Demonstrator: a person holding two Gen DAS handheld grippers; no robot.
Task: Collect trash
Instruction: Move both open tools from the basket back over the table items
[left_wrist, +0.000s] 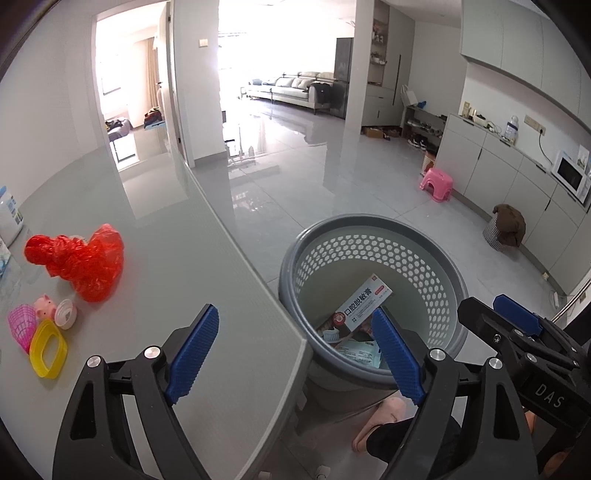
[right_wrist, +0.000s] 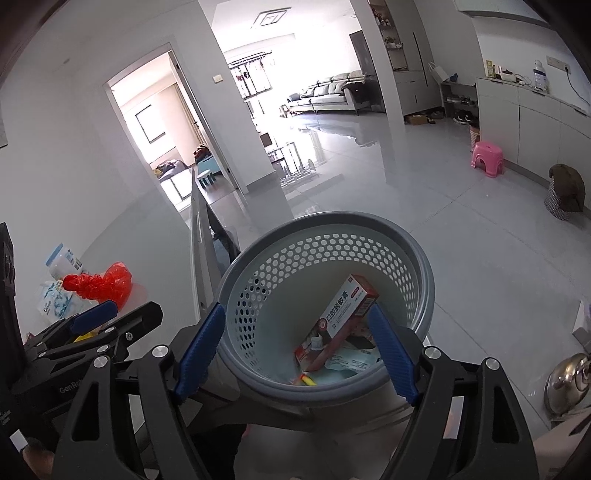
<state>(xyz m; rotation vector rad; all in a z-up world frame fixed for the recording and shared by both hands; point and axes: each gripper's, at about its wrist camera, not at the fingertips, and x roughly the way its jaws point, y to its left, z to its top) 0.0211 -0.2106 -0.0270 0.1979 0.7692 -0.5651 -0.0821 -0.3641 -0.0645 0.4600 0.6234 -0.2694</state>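
A grey perforated bin (left_wrist: 369, 225) (right_wrist: 325, 218) stands on the floor at the table's corner. Inside lies a white and red toothpaste box (left_wrist: 364, 302) (right_wrist: 347, 310) on top of other packets and paper. A crumpled red plastic bag (left_wrist: 85, 258) (right_wrist: 99, 284) lies on the grey table (left_wrist: 184, 258). My left gripper (left_wrist: 293, 314) is open and empty, spanning the table corner and the bin's rim. My right gripper (right_wrist: 295, 310) hangs open over the bin, nothing between its blue pads. Each gripper also shows at the edge of the other's view.
On the table's left lie a pink pig toy (left_wrist: 46, 306), a yellow ring (left_wrist: 48, 349), a pink shell (left_wrist: 22, 325), a white cap (left_wrist: 65, 314) and a white bottle (right_wrist: 62, 260). A pink stool (left_wrist: 436, 184) and a pot lid (right_wrist: 565, 384) are to the right. A slippered foot (left_wrist: 380, 417) is under the bin.
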